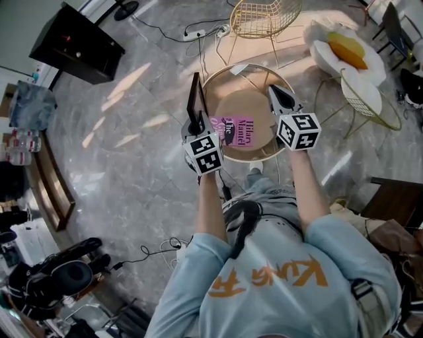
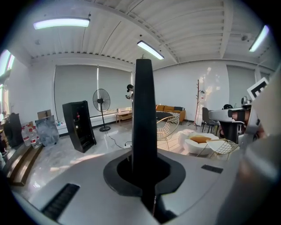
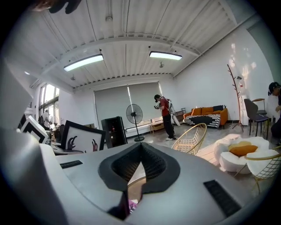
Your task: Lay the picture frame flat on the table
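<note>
The picture frame (image 1: 195, 99) is standing upright at the left rim of the round surface (image 1: 259, 109). The left hand-held gripper (image 1: 197, 123) is pinching one edge of it between tightly pressed jaws, and in the left gripper view the frame is showing edge-on as a dark vertical bar (image 2: 144, 114). The right hand-held gripper (image 1: 276, 94) is hovering over the right side of the surface with its jaws pressed together on nothing, while a pink book (image 1: 236, 131) is lying flat on the surface between the two grippers and a gold wire chair (image 1: 264, 16) is standing on the far side.
</note>
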Motion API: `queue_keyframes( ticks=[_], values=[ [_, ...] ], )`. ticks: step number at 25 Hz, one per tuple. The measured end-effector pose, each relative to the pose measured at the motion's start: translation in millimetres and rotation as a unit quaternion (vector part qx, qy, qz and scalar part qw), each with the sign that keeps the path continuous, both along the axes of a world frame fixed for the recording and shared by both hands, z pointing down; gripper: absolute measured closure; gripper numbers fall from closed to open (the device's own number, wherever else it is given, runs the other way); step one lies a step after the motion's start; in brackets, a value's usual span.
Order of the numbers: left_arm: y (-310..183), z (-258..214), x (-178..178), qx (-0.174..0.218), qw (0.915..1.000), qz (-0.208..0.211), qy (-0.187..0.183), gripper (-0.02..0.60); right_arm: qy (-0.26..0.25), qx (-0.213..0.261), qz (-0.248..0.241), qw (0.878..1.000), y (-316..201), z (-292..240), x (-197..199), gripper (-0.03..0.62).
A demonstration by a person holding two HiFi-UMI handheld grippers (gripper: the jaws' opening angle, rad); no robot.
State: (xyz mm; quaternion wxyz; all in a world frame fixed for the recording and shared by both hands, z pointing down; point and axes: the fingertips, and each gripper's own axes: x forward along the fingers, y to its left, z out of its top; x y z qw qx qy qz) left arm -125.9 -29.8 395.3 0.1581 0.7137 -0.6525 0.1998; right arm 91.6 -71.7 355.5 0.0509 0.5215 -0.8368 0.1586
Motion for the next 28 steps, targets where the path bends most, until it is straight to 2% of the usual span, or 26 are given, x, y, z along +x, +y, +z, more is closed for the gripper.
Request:
queue_keyframes(
  ticks=[5,9,13,16,22,28],
  values=[
    [-47.2,-0.6,27.0,-0.007,0.9996,0.003,-0.027,0.555,-0.007,0.005,0.014,1.000,-47.2,-3.2,26.9,0.597],
    [-71.6,2.3,55.6,-0.010,0.9992,0.016,-0.036,0.555,0.004,0.019,0.007,1.000,-65.9,-8.5,37.2,0.597],
    [-82.6,11.9,75.6,-0.024,0.9980,0.041,-0.042,0.555,-0.006,0.001,0.038,0.999,-75.8,11.5,67.9,0.597],
    [-86.6,15.8,81.5,-0.025,0.9978,0.047,-0.039,0.555,-0.016,-0.013,0.062,0.998,-82.5,26.9,85.0,0.597],
    [-90.2,27.2,86.6,-0.033,0.9979,0.047,-0.029,0.555,-0.004,-0.014,0.055,0.998,-83.4,36.5,87.1,0.597],
    [-93.7,50.8,81.7,-0.057,0.9971,0.048,-0.012,0.555,-0.006,-0.037,0.083,0.996,-91.0,61.2,105.7,0.597]
  ],
)
